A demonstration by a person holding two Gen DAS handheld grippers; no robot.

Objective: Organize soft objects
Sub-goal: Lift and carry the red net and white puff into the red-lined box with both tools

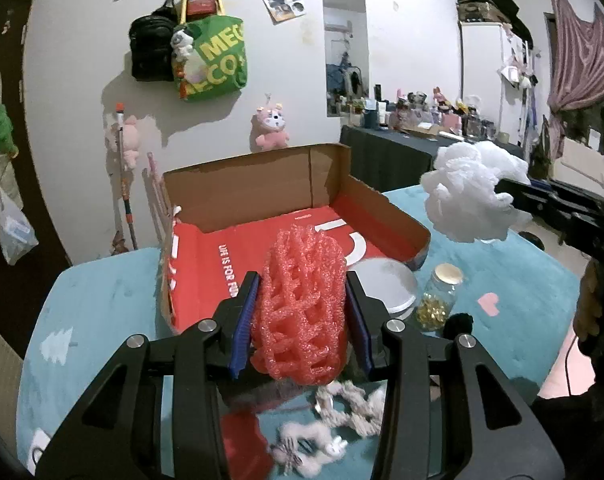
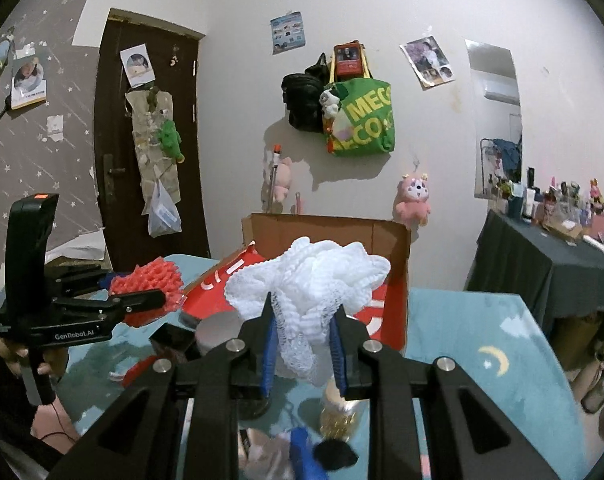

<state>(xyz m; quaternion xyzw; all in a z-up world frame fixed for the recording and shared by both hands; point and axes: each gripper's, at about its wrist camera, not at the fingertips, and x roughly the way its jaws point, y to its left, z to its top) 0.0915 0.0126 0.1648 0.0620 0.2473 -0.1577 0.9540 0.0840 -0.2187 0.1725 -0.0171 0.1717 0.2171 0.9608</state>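
Both grippers carry soft items above the table, short of the cardboard box (image 1: 262,184).
Left gripper (image 1: 302,320) pinches a red foam net (image 1: 302,304); right gripper (image 2: 303,344) pinches a white mesh pouf (image 2: 305,280). Next, I judge: lower each into that box, release.

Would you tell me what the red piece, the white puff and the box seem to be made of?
Red piece: looks like foam netting, matte and slightly sparkly, an open lattice of thick soft strands. White puff: probably gathered plastic mesh, like a bath sponge; fine ruffled netting shows. Box: cardboard, raw brown inside the flaps, with a red printed face.
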